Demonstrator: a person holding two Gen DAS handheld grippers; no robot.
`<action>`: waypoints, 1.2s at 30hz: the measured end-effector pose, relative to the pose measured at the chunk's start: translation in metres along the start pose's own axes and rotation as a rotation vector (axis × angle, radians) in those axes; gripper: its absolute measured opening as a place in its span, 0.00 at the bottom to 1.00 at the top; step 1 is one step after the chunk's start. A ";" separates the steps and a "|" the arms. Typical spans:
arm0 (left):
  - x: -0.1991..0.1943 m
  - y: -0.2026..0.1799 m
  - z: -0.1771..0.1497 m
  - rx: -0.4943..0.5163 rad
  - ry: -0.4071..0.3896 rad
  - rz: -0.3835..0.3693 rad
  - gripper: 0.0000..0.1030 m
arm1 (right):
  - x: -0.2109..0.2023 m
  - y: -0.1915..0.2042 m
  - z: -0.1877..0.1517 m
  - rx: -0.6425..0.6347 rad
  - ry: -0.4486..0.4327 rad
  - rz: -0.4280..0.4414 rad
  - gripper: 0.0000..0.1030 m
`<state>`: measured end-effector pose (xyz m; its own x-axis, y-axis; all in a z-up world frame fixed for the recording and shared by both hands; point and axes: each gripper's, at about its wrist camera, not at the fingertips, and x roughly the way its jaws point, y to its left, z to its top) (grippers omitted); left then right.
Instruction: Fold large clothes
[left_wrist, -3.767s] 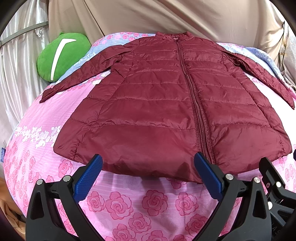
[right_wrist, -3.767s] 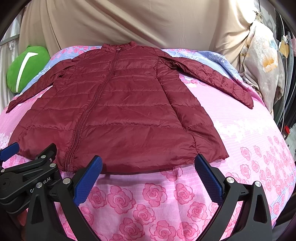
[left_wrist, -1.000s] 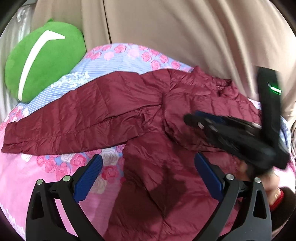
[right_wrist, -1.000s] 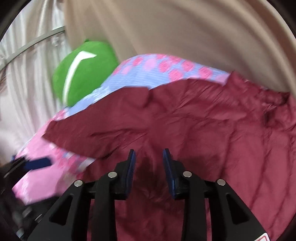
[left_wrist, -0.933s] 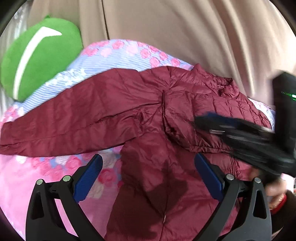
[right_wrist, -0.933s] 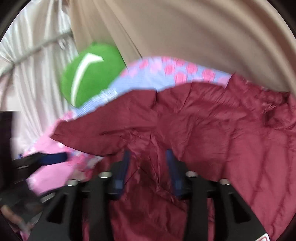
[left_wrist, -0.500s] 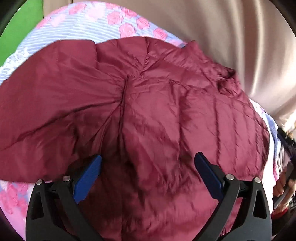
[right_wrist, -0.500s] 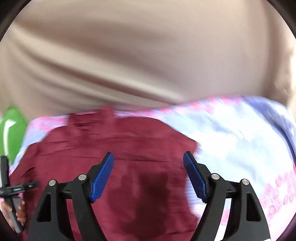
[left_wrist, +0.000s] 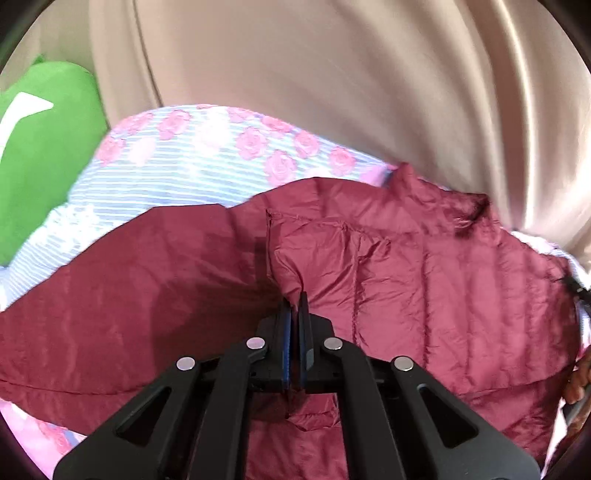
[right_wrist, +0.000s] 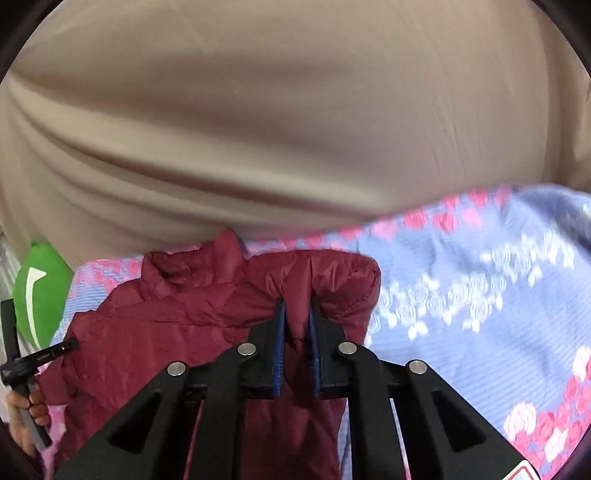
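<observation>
**Both grippers pinching the jacket near its top end**

Your left gripper (left_wrist: 294, 314) is clenched on a ridge of the jacket (left_wrist: 424, 295) — the blue pads (left_wrist: 285, 343) are nearly together with a thin pleat of maroon fabric drawn up between them. The grip sits near where one sleeve (left_wrist: 129, 295) joins the body; that sleeve runs away to the left, lying flat.

Your right gripper (right_wrist: 295, 314) is also closed on the jacket (right_wrist: 184, 321), with a thicker fold caught between its pads (right_wrist: 279, 347). The grip is at the rounded shoulder edge, which bulges up just beyond the fingertips. In the right wrist view your left hand (right_wrist: 27, 413) shows at the far left edge, wrapped around its tool handle.

The jacket lies on the bed sheet (right_wrist: 480, 314) — pink roses on blue and white stripes. Its collar (left_wrist: 436, 192) stands up at the far edge, close against the beige curtain (left_wrist: 332, 92).

Beyond the sleeve, a green cushion (left_wrist: 40, 147) with a white mark rests at the sheet's far left corner, against the curtain.
</observation>
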<state>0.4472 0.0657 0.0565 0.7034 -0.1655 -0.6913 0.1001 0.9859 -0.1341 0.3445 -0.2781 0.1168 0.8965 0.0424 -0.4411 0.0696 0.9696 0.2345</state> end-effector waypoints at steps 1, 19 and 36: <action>0.006 0.001 -0.004 0.011 0.018 0.023 0.01 | 0.012 -0.001 -0.004 -0.019 0.039 -0.038 0.10; 0.032 -0.021 -0.034 0.121 0.013 0.120 0.05 | 0.001 -0.030 -0.090 -0.123 0.309 -0.154 0.07; 0.033 -0.013 -0.034 0.076 0.000 0.058 0.07 | 0.062 0.005 -0.022 -0.078 0.191 -0.191 0.05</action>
<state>0.4450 0.0468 0.0110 0.7093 -0.1080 -0.6965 0.1125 0.9929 -0.0394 0.3912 -0.2651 0.0720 0.7715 -0.1051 -0.6275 0.1887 0.9797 0.0679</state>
